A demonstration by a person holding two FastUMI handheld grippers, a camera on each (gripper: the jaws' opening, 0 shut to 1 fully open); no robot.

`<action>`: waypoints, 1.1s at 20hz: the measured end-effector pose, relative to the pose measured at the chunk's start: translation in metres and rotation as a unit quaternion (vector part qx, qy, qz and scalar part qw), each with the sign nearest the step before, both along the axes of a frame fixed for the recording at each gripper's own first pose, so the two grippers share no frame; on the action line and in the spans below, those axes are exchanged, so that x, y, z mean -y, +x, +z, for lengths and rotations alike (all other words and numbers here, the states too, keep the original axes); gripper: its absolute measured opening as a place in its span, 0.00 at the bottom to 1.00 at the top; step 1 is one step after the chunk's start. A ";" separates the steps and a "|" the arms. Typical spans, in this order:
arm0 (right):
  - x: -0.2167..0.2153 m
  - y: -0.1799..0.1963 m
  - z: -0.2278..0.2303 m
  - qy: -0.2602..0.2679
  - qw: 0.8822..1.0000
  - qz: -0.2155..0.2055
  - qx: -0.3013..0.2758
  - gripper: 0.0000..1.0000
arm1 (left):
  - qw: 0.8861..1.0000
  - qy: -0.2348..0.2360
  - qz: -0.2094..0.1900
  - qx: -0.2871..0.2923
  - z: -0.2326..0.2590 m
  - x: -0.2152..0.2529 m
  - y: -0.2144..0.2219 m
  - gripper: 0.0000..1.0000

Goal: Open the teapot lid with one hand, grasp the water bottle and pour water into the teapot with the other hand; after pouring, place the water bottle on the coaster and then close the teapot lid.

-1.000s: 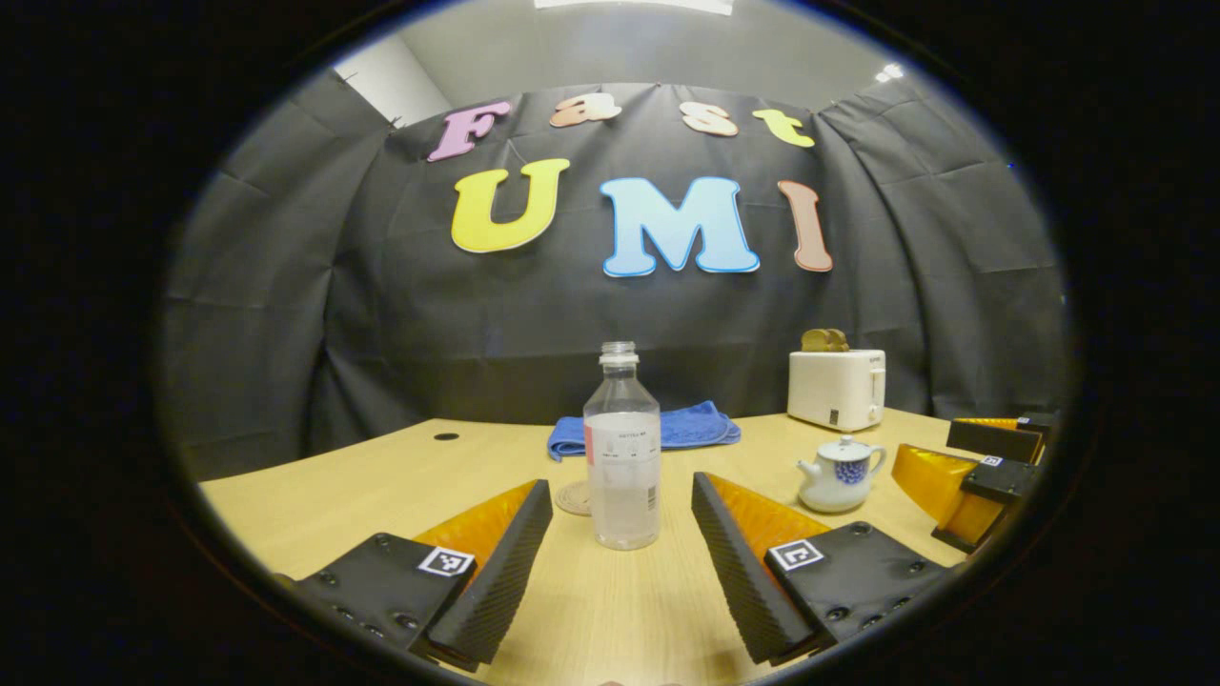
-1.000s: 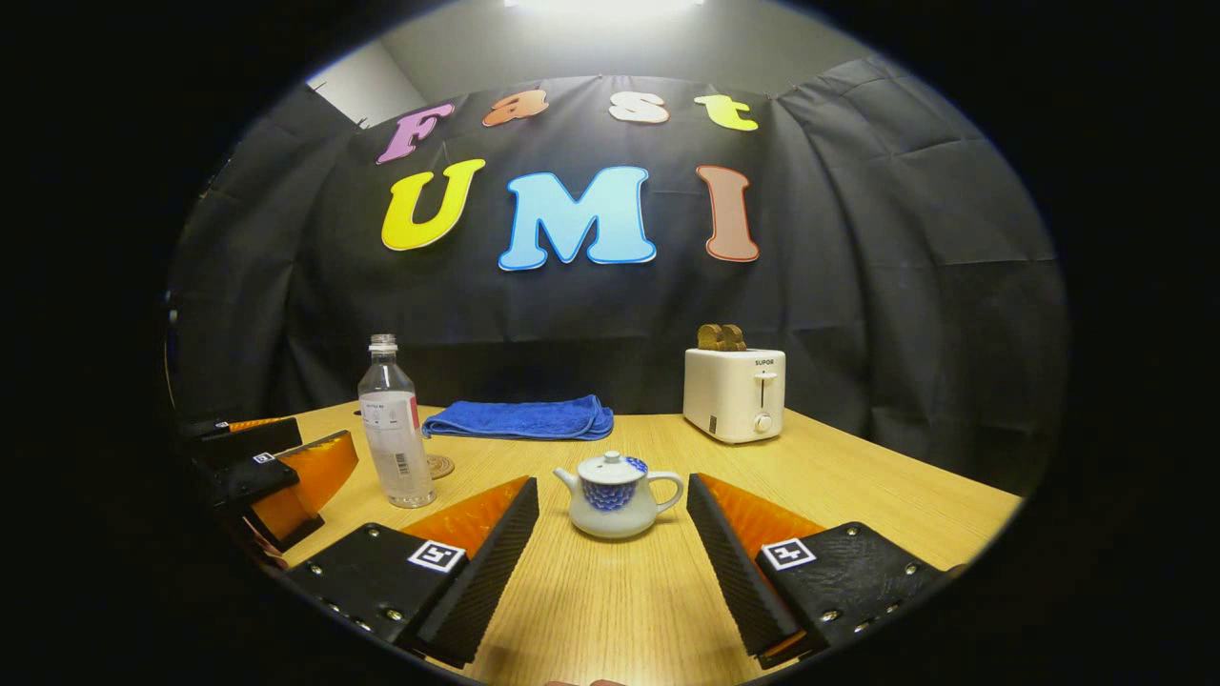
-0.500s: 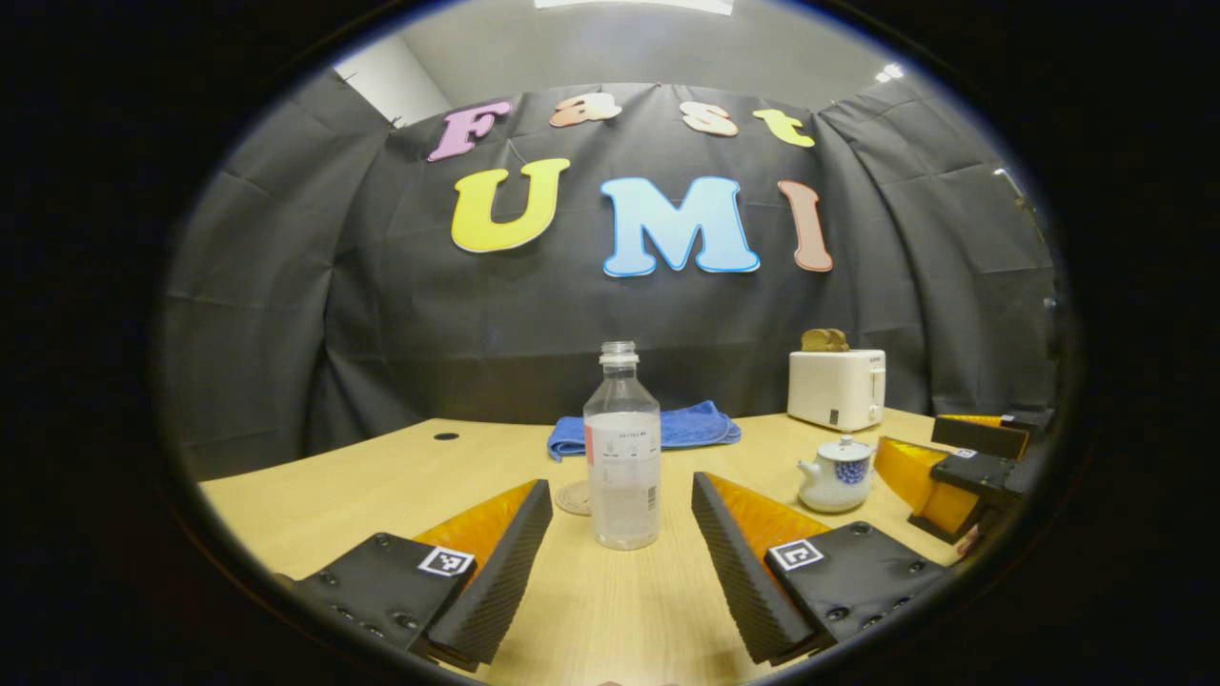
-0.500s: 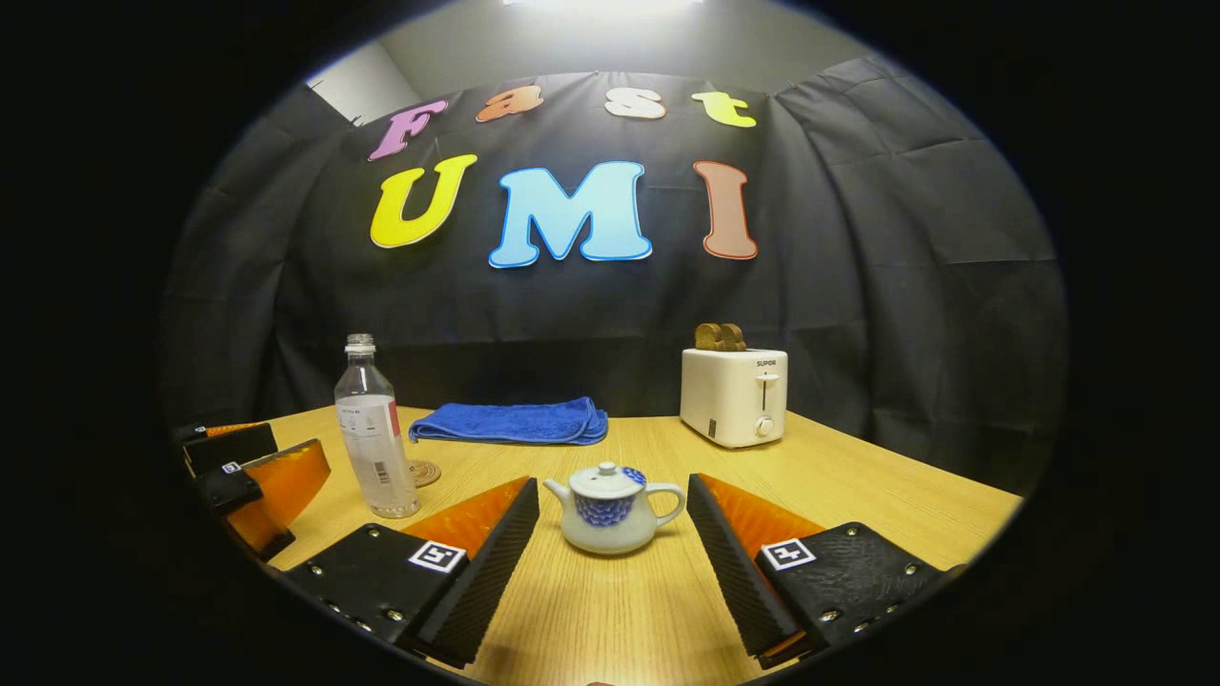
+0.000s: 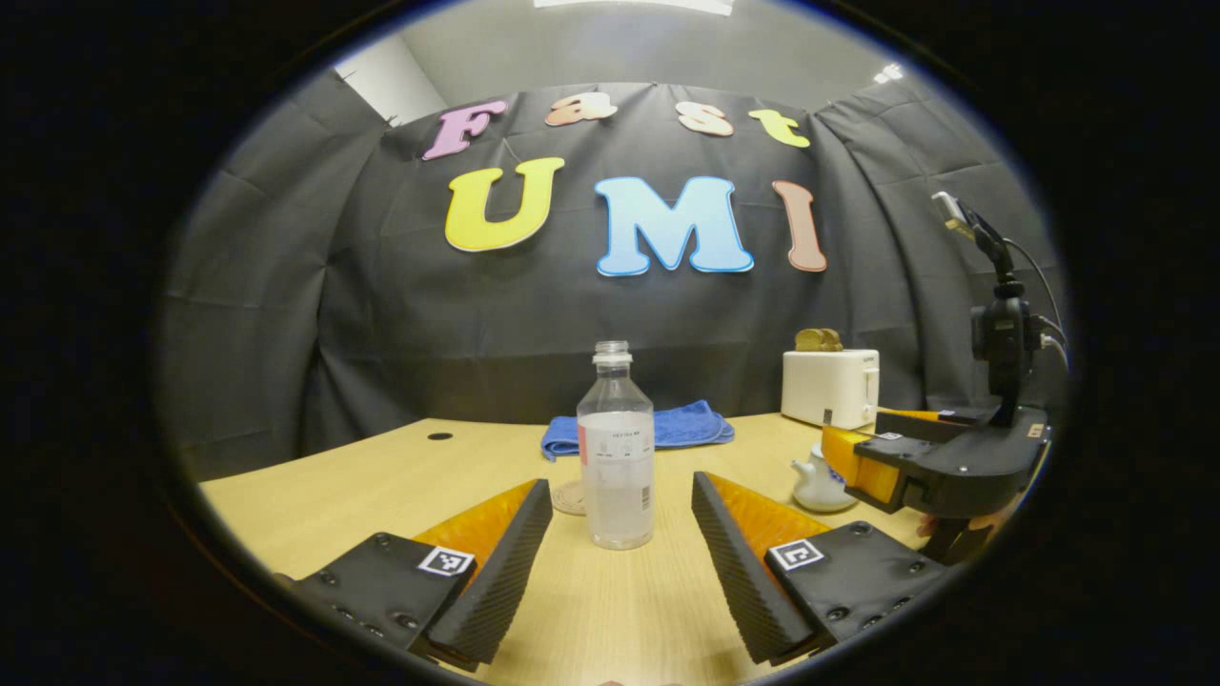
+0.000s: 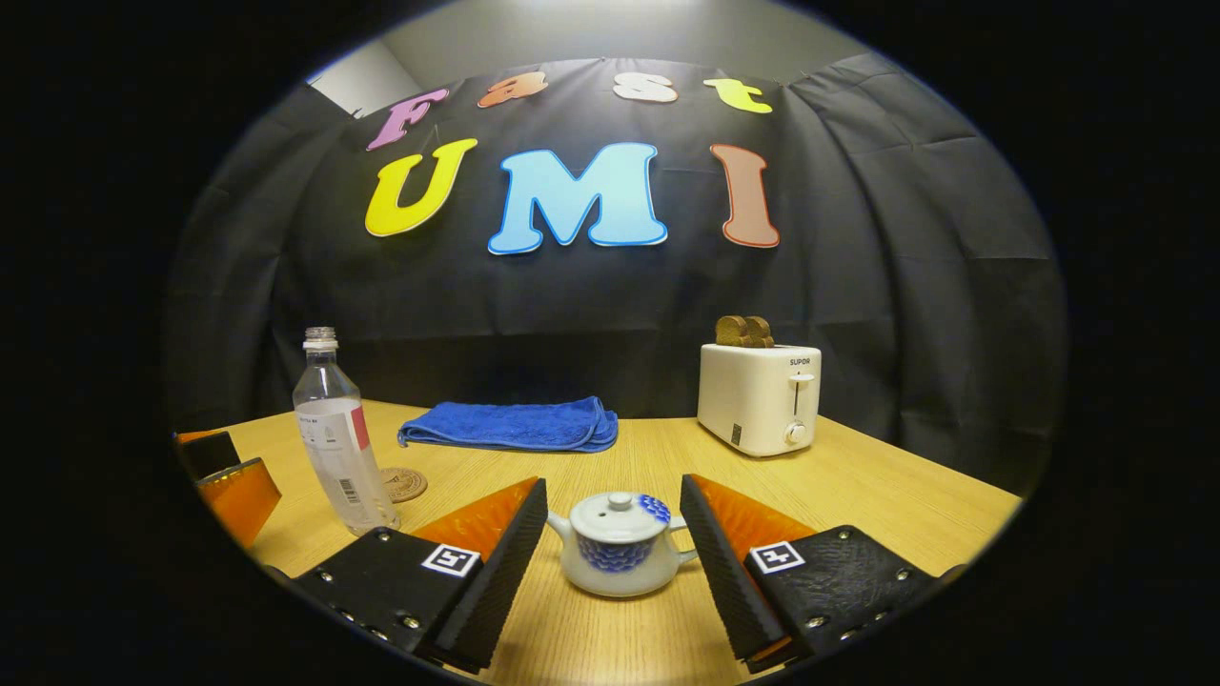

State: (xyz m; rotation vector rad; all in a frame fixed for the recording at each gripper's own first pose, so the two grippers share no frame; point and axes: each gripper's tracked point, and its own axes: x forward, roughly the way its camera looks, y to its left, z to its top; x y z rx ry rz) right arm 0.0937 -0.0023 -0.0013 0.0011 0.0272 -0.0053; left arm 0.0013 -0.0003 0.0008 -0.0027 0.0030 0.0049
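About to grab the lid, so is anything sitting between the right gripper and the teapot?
Nothing visible. The right gripper is open, and the teapot, lid on, stands on bare table between its fingers.

teapot: right part hidden behind right gripper
coaster: partly behind water bottle

White teapot (lid on) stands right of the upright uncapped bottle, coaster behind.
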 end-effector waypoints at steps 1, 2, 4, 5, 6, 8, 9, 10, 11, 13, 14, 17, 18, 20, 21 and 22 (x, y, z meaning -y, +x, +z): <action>0.001 0.004 -0.001 -0.001 1.000 -0.001 -0.002 0.88 | 1.000 0.000 0.000 0.000 0.000 0.000 -0.001 1.00; 0.001 0.006 -0.002 -0.002 1.000 -0.001 -0.006 0.84 | 1.000 0.000 0.000 0.000 0.000 0.000 -0.001 1.00; -0.003 0.014 -0.007 -0.007 1.000 0.004 -0.022 0.73 | 1.000 0.000 -0.001 -0.001 -0.001 0.000 0.000 1.00; -0.004 0.012 -0.008 -0.013 0.999 0.005 -0.030 0.73 | 1.000 0.000 -0.001 -0.001 -0.001 0.000 -0.002 1.00; -0.003 0.019 -0.010 -0.014 0.999 0.005 -0.038 0.61 | 1.000 0.000 -0.001 -0.001 0.000 0.000 -0.002 1.00; -0.006 0.027 -0.015 -0.017 0.999 0.002 -0.046 0.55 | 1.000 0.000 -0.003 0.000 0.000 0.001 0.000 1.00; -0.005 0.028 -0.012 -0.017 0.999 -0.001 -0.045 0.48 | 1.000 0.000 -0.004 0.000 -0.001 0.001 -0.001 1.00; -0.004 0.026 -0.012 -0.019 0.999 0.000 -0.047 0.41 | 1.000 0.000 -0.005 0.000 0.000 0.001 -0.001 1.00; -0.004 0.026 -0.011 -0.018 0.999 -0.001 -0.046 0.41 | 1.000 0.000 -0.006 0.000 0.000 0.002 -0.001 1.00; -0.003 0.025 -0.009 -0.009 0.999 -0.002 -0.044 0.41 | 1.000 0.000 -0.007 -0.001 -0.001 0.002 -0.001 1.00; -0.003 0.026 -0.010 -0.008 0.999 -0.003 -0.043 0.41 | 1.000 0.000 -0.009 -0.001 0.000 0.003 0.000 1.00; -0.003 0.027 -0.011 -0.013 0.999 -0.008 -0.046 0.41 | 1.000 0.000 -0.010 0.000 -0.001 0.002 -0.001 1.00; -0.004 0.027 -0.012 -0.016 0.999 -0.011 -0.048 0.41 | 1.000 0.000 -0.010 0.000 0.000 0.002 -0.001 1.00; -0.004 0.027 -0.012 -0.024 0.998 -0.015 -0.051 0.41 | 1.000 0.000 -0.010 0.000 0.000 0.002 -0.001 1.00; -0.004 0.028 -0.011 -0.024 0.998 -0.017 -0.051 0.41 | 1.000 0.000 -0.010 0.000 -0.001 0.002 -0.001 1.00; -0.003 0.027 -0.010 -0.016 0.998 -0.018 -0.053 0.41 | 1.000 0.000 -0.010 0.000 0.000 0.002 0.000 1.00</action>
